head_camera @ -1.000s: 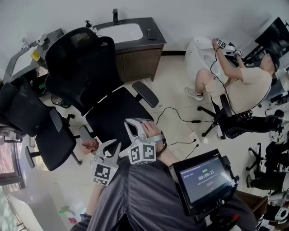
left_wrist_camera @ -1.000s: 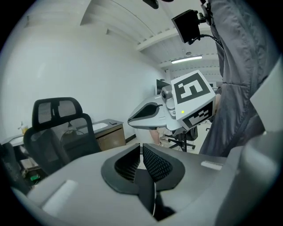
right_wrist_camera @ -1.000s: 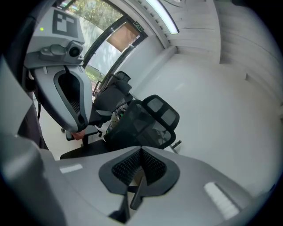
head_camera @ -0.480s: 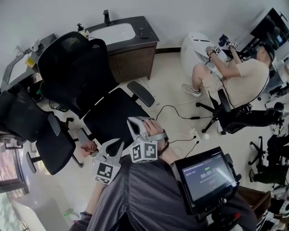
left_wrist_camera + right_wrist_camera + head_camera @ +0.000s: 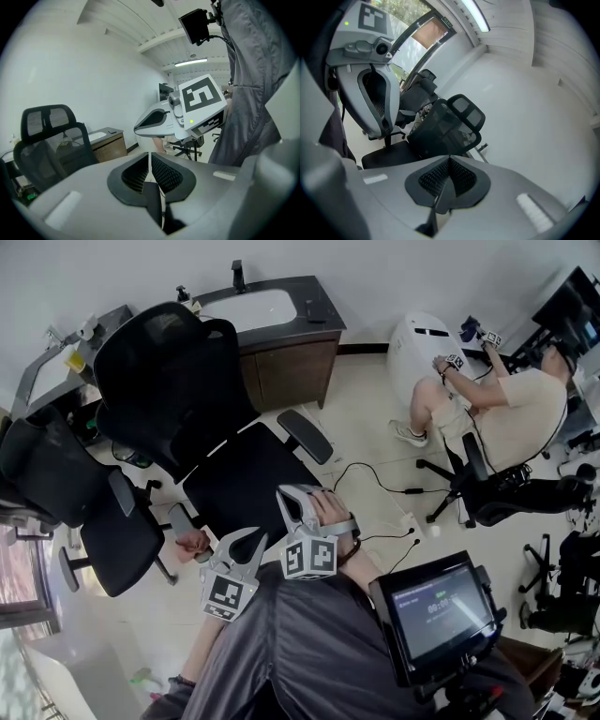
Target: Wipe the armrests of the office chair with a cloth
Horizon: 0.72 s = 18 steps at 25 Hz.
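Little has moved: left gripper and right gripper stay closed and empty near the office chair, so wiping hasn't begun.

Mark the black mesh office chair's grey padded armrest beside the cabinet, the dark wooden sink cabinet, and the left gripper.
Grey armrest [image 5: 305, 436]: head view, middle of its pad.
Dark sink cabinet [image 5: 286, 369]: head view, wooden front.
Left gripper [image 5: 150, 161]: left gripper view, where its shut jaws meet.
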Tool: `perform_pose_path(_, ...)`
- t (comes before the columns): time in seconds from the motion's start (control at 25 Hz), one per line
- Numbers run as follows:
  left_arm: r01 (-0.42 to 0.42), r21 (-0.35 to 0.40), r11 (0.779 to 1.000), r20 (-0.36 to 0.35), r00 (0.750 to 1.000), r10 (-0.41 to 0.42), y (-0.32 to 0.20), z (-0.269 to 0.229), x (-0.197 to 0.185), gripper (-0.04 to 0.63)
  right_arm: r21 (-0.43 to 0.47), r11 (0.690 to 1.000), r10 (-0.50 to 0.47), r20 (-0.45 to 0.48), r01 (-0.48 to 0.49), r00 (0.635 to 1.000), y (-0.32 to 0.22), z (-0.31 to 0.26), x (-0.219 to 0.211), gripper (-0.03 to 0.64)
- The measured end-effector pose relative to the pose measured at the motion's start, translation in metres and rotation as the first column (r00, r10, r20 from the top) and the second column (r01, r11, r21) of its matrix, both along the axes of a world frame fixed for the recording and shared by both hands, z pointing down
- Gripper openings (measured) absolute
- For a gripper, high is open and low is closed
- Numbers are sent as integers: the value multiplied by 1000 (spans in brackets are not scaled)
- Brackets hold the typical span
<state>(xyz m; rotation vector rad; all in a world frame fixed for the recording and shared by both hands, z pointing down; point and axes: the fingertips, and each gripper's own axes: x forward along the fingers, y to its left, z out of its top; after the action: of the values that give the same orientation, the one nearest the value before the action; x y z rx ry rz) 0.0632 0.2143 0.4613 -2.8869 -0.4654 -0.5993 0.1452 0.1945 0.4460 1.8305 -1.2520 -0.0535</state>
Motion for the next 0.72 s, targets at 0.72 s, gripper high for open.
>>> perform_pose_path(0.72,5,-3,1000,-7,1000,-5,-2,-1,0,37,3,1000,3,-10,-3,1000,1,-5,2,0)
